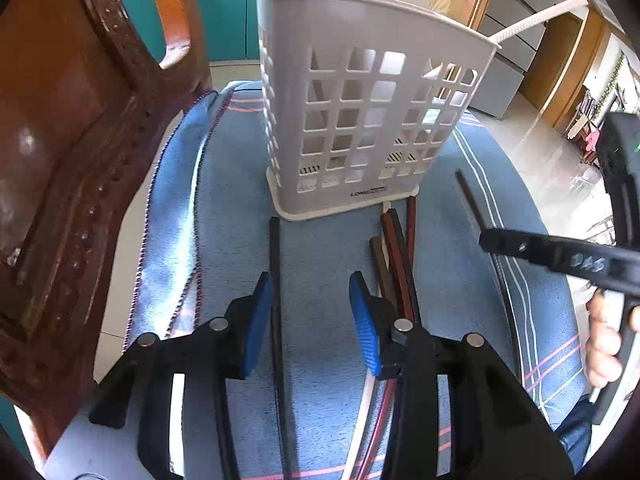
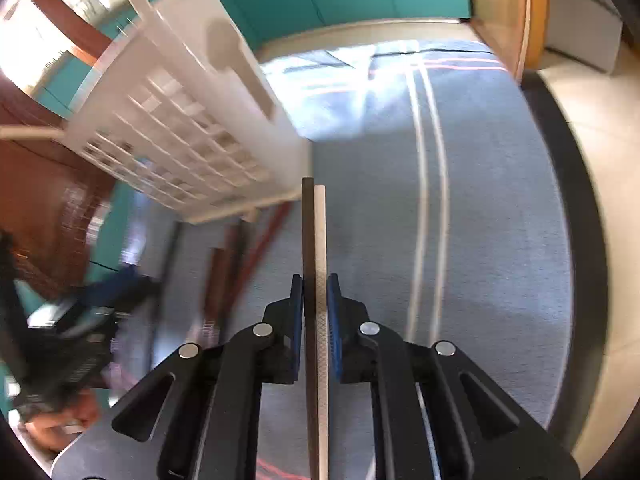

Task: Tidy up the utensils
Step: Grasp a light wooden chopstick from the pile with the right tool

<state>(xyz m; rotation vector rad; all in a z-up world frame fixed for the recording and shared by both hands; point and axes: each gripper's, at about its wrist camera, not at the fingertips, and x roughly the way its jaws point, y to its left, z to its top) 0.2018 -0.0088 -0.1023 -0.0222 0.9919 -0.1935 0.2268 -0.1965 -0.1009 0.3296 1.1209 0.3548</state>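
Observation:
A white slotted utensil holder (image 1: 360, 120) stands on the blue cloth, with white chopsticks (image 1: 536, 20) poking out of its top. My left gripper (image 1: 310, 320) is open just above the cloth. A black chopstick (image 1: 275, 280) lies between its jaws, close to the left pad, unpressed. Several brown and red chopsticks (image 1: 394, 264) lie loose by the right finger. My right gripper (image 2: 315, 304) is shut on a dark chopstick (image 2: 308, 232) and a white chopstick (image 2: 320, 232) held side by side, pointing toward the holder (image 2: 180, 120). In the left wrist view the right gripper (image 1: 496, 242) appears at the right edge.
A brown wooden chair (image 1: 60, 140) stands close at the left of the table. Teal cabinets (image 1: 224, 8) are behind the holder. The striped blue cloth (image 2: 480, 200) ends at a dark table edge (image 2: 580, 220), with tiled floor beyond. A hand (image 1: 604, 340) grips the right tool's handle.

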